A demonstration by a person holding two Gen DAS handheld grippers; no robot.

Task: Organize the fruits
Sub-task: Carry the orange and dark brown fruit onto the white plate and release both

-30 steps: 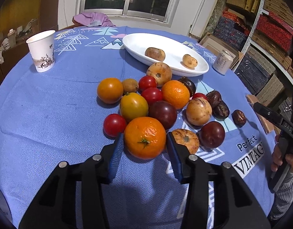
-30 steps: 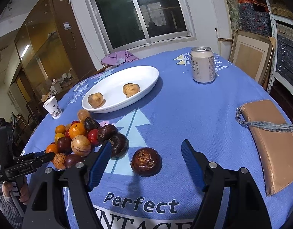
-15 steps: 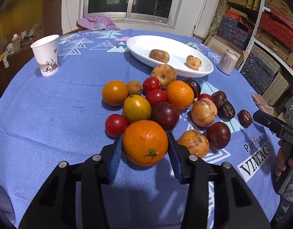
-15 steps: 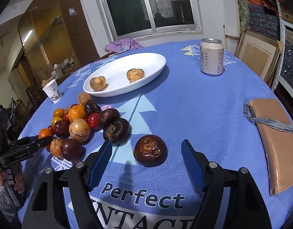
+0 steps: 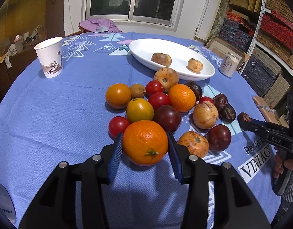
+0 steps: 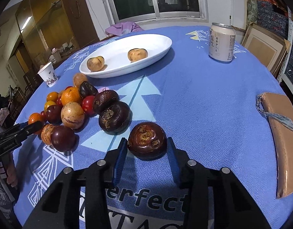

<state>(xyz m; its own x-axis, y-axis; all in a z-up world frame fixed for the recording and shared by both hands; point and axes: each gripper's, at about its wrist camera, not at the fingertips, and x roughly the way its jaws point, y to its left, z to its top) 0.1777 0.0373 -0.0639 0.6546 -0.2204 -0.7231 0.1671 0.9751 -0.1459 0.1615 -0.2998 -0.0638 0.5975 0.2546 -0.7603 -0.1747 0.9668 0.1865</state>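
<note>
My left gripper is shut on a large orange and holds it just above the blue tablecloth, at the near edge of a pile of fruit. My right gripper has closed onto a dark brown wrinkled fruit lying on the cloth, its blue pads touching both sides. A white oval dish at the back holds two small brown fruits; the dish also shows in the right wrist view.
A paper cup stands back left. A drink can stands beyond the dish on the right. A tan pouch lies at the table's right edge. The pile of fruit lies left of my right gripper.
My left gripper closed on the orange and lifted it slightly. My right gripper moved forward around the dark brown fruit and closed its fingers onto it.
</note>
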